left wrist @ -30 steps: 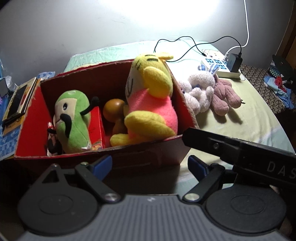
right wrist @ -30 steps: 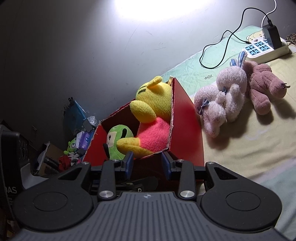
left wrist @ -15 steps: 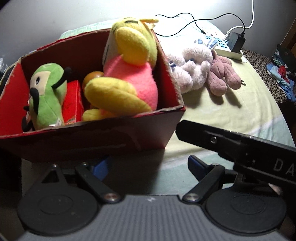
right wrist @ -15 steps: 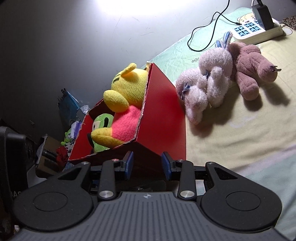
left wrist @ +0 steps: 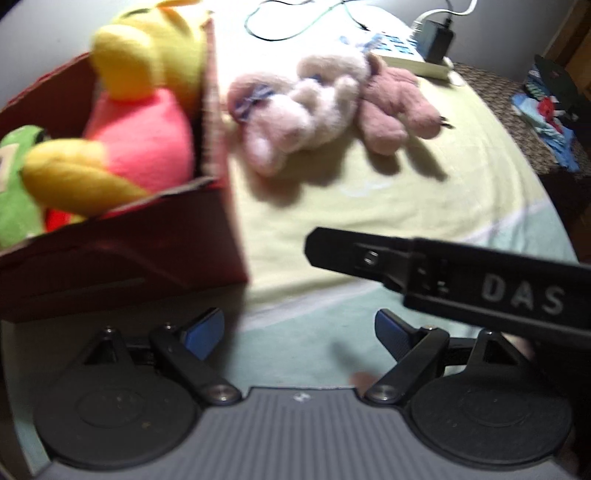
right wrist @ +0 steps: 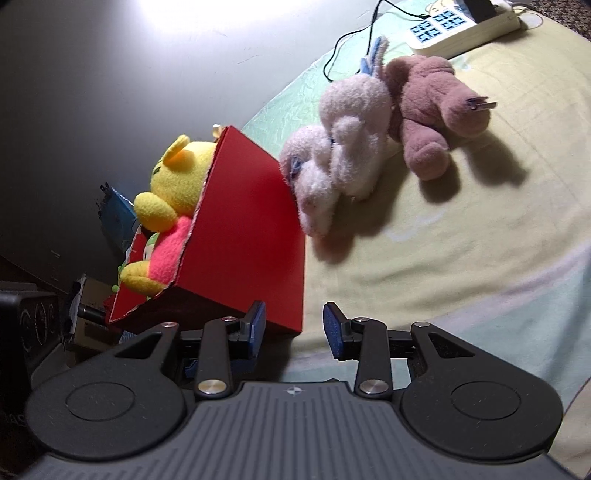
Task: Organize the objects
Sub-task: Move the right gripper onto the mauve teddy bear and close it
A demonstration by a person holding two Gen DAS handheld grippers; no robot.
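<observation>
Red box [right wrist: 243,236] on the bed [right wrist: 461,240] holds a yellow bear [right wrist: 173,184]; a white plush [right wrist: 343,162] touches its side (pink plush [right wrist: 432,110] beside). Both left gripper [left wrist: 299,332] and right gripper [right wrist: 293,328] hover low near the box, jaws wide, empty.

On the bed [right wrist: 424,258] a cardboard box [right wrist: 243,236] stands at the left, near the front edge. In it a bear plush [left wrist: 144,107] sits against the right wall, with a smaller plush [left wrist: 16,192] to its left. Just right of the box lies a bunny plush [right wrist: 343,162], touching its far right corner, and a second plush [right wrist: 432,110] lies against the bunny's right side. Behind them, toward the far edge, rests a power strip [right wrist: 465,26].
</observation>
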